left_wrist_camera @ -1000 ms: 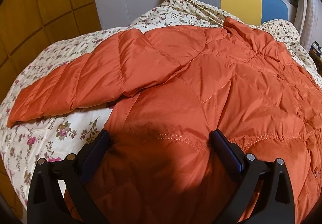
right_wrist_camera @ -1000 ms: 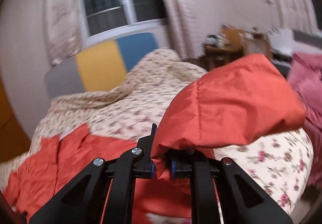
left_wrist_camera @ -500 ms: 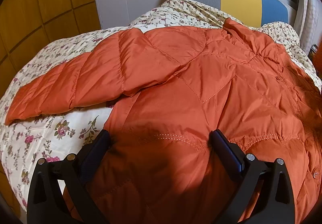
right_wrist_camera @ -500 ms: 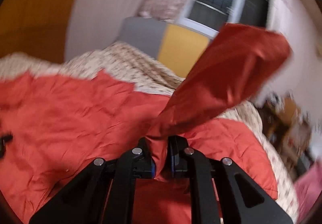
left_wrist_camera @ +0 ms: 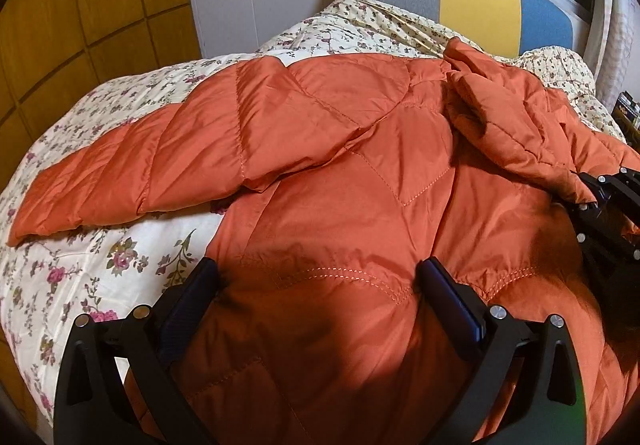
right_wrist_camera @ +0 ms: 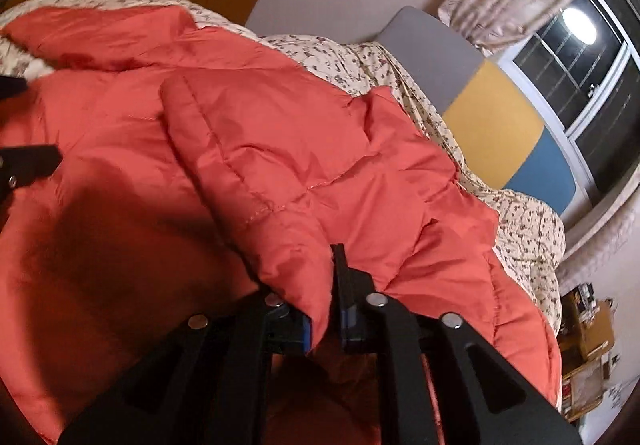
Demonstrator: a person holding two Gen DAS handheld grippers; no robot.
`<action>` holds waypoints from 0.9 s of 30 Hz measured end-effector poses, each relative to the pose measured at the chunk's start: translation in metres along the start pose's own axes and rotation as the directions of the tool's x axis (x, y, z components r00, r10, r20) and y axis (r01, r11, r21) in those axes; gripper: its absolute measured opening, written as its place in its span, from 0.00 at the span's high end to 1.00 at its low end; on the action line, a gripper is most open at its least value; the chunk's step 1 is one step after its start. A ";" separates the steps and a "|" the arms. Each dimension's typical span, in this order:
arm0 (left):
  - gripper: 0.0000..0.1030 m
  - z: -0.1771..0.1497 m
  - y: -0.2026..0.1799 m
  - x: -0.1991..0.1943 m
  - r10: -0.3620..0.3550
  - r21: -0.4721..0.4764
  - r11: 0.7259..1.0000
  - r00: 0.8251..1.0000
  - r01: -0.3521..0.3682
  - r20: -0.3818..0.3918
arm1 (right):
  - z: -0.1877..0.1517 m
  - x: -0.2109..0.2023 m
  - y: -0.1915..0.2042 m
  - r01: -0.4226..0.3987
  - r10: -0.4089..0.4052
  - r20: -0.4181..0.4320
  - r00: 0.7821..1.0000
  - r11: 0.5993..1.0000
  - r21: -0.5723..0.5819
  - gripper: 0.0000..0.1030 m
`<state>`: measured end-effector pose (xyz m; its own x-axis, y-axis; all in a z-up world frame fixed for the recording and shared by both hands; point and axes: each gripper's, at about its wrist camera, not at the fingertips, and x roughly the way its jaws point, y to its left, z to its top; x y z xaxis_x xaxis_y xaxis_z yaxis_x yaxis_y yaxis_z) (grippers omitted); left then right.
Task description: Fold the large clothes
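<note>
Right fingers [right_wrist_camera: 325, 309] clamp the jacket sleeve [right_wrist_camera: 280, 165] folded over the jacket; left fingers [left_wrist_camera: 320, 309] spread, straddling its hem.

The jacket [left_wrist_camera: 360, 205] lies on the bedspread [left_wrist_camera: 100, 257], one sleeve [right_wrist_camera: 280, 173] folded across it.

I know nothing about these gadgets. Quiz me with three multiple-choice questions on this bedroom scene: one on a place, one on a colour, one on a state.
1. Where does the jacket lie?
A. on the floral quilt
B. on the floor
C. on a chair

2. What colour is the headboard panel between grey and blue?
A. green
B. yellow
C. white

3. How do the right gripper jaws stand?
A. wide open, empty
B. shut on a sleeve
C. shut on a curtain

Answers: 1 A, quilt shows around it. 2 B, yellow sits mid-headboard. 3 B, orange fabric is pinched between them.
</note>
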<state>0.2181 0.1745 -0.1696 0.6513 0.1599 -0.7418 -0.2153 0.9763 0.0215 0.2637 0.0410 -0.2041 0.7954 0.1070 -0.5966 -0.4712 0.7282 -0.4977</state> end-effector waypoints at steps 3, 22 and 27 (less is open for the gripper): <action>0.03 0.000 -0.001 0.000 0.004 0.004 1.000 1.000 -0.004 -0.003 | -0.006 0.005 0.003 0.019 -0.019 -0.010 1.000 1.000 -0.016 0.86; 0.03 0.081 -0.109 0.031 -0.004 0.200 0.980 0.998 -0.008 0.062 | -0.104 -0.086 -0.186 0.086 -0.063 -0.061 0.996 0.566 0.820 0.60; 0.03 0.075 -0.102 0.058 -0.009 0.176 0.984 1.000 0.010 -0.005 | -0.120 -0.040 -0.195 0.106 0.020 -0.136 0.991 0.516 0.850 0.62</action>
<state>0.3322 0.0953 -0.1652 0.6493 0.1504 -0.7455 -0.0775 0.9882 0.1319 0.2781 -0.1866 -0.1593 0.7270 0.0284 -0.6860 0.1657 0.9624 0.2154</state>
